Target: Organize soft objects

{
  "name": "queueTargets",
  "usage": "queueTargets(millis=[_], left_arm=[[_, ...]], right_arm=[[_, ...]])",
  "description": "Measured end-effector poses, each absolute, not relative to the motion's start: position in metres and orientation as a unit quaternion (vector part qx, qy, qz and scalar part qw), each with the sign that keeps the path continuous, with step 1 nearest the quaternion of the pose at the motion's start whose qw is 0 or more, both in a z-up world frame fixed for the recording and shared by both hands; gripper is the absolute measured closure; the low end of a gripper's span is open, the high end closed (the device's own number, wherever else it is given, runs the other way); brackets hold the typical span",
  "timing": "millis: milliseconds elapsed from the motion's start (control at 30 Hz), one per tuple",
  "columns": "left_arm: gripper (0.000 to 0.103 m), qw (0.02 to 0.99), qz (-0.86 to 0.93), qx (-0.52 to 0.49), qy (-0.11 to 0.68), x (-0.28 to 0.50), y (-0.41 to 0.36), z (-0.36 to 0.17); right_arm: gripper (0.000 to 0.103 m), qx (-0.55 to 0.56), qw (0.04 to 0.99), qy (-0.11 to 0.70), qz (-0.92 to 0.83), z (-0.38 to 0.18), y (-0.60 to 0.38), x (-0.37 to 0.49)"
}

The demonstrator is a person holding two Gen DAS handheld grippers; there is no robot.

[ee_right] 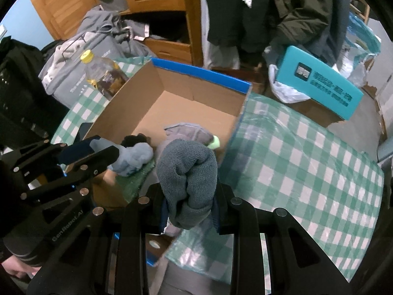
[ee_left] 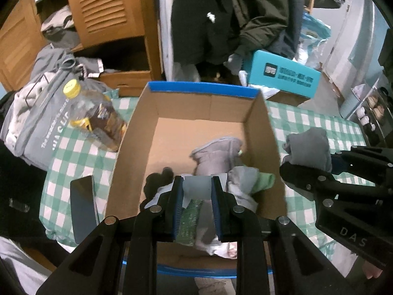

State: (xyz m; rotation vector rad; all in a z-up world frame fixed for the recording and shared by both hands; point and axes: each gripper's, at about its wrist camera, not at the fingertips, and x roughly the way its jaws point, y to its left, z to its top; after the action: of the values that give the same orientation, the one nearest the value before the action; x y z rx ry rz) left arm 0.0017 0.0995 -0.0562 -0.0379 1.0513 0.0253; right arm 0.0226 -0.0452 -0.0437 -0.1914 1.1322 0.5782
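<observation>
An open cardboard box (ee_left: 201, 89) with a blue rim stands on the checked cloth. Inside it lie a grey garment (ee_left: 216, 154), a black item (ee_left: 157, 180) and green pieces (ee_left: 266, 182). Over the box's near end, my left gripper (ee_left: 197, 182) is shut on a pale blue-grey cloth (ee_left: 197, 188). The right wrist view shows that cloth (ee_right: 133, 158) bunched past the left gripper (ee_right: 108, 147). My right gripper (ee_right: 190, 193) is shut on a rolled grey knit bundle (ee_right: 188, 179), just right of the box (ee_right: 196, 70). From the left wrist view, that bundle (ee_left: 309, 147) hangs over the table.
A yellow-capped bottle (ee_left: 93, 113) and a grey bag (ee_left: 36, 125) lie left of the box. A dark flat slab (ee_left: 83, 204) rests at the box's near left. A teal box (ee_left: 282, 76) sits behind on the right. Green-checked tablecloth (ee_right: 307, 162) stretches right; a wooden wardrobe and hanging coats stand behind.
</observation>
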Motion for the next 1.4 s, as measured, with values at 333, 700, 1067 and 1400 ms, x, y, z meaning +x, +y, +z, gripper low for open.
queueTargets(millis=[333,700,1067,1400], left_arm=[[0.074,0.853,0.037,-0.025,0.521,0.007,0.118,-0.074],[0.043,0.850,0.063,-0.030,0.523,0.006,0.129,-0.076],[0.016,0.859,0.073,-0.024,0.506,-0.002,0.125,-0.054],[0.008,0.876,0.062,0.003,0.478,-0.019,0.103,-0.026]], right_arm=[[0.071,-0.093,0.789,0.538,0.282,-0.059,-0.021,0.033],[0.047,-0.080,0.793,0.534,0.281,-0.060,-0.021,0.041],[0.039,-0.064,0.816,0.515,0.253,-0.037,-0.048,0.038],[0.039,-0.057,0.833,0.501,0.227,-0.020,-0.080,0.025]])
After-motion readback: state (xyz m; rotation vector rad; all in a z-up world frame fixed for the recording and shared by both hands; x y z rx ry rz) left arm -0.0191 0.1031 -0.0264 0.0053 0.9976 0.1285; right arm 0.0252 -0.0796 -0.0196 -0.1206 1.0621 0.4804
